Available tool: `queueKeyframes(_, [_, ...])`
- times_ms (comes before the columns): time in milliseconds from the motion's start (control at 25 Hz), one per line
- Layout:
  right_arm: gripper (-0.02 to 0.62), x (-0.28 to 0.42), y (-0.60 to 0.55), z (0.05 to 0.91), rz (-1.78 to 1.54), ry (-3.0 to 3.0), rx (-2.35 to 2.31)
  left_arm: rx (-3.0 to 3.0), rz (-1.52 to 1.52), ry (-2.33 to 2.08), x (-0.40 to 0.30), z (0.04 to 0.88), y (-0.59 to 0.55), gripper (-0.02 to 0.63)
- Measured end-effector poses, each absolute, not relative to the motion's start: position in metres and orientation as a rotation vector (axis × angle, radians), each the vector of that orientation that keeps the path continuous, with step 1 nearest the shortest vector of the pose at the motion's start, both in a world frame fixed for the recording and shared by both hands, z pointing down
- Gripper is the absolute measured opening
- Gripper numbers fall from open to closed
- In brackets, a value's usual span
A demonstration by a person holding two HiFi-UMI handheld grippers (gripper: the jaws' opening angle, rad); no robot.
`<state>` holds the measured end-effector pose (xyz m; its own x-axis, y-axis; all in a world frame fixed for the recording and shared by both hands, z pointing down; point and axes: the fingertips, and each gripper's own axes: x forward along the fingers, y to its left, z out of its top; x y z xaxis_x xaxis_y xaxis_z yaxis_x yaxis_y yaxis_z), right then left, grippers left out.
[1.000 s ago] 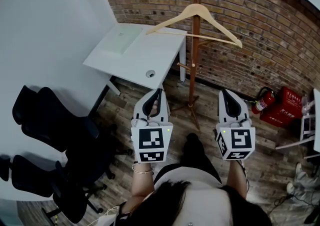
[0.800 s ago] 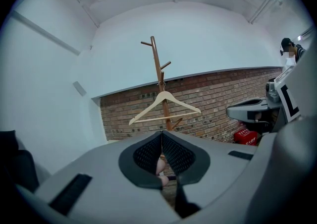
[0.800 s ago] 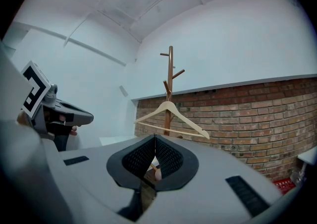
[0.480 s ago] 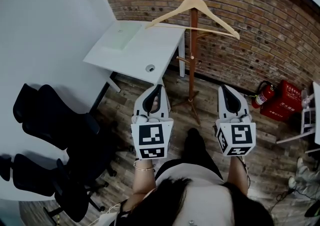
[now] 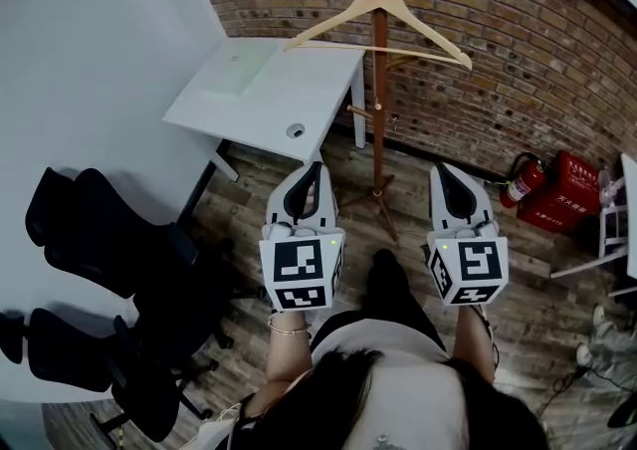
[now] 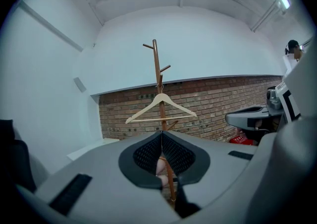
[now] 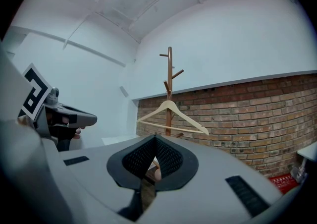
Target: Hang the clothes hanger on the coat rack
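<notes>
Already, the wooden clothes hanger (image 5: 383, 25) is hanging on the coat rack (image 5: 378, 129). Its metal hook is sitting high on the brown pole, and its two arms and crossbar are spreading out to either side in front of the pole. Nothing is touching the hanger.

The left gripper (image 5: 313, 175) and the right gripper (image 5: 444, 177) are hovering side by side over the plank floor (image 5: 537, 299), both pointing toward the rack and staying well apart from it. The rack's base is standing between their tips and a little beyond them.

In the left gripper view the two black pads are pressing together tip to tip with nothing caught between them. The right gripper view is showing the same: pads closed on each other and empty (the hanger is appearing only in the background, above the jaws).

A white desk (image 5: 269, 90) is standing just to the left of the rack, against the red brick wall (image 5: 528, 50). Black office chairs (image 5: 109, 249) are sitting on the left side of the floor. A red fire extinguisher (image 5: 525, 194) is leaning beside a red box (image 5: 572, 209) at the right, near the wall.
</notes>
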<state>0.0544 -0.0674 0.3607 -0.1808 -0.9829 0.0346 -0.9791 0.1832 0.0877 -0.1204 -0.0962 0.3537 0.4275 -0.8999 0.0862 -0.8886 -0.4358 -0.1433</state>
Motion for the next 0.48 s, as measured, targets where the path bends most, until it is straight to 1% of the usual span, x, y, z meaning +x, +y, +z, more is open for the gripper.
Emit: queueKeyframes(480, [0.036,0.063,-0.067,0.359,-0.072,-2.343,1.971,-2.617,-0.216,1.596,-0.109,0.351,-0.098,0.014])
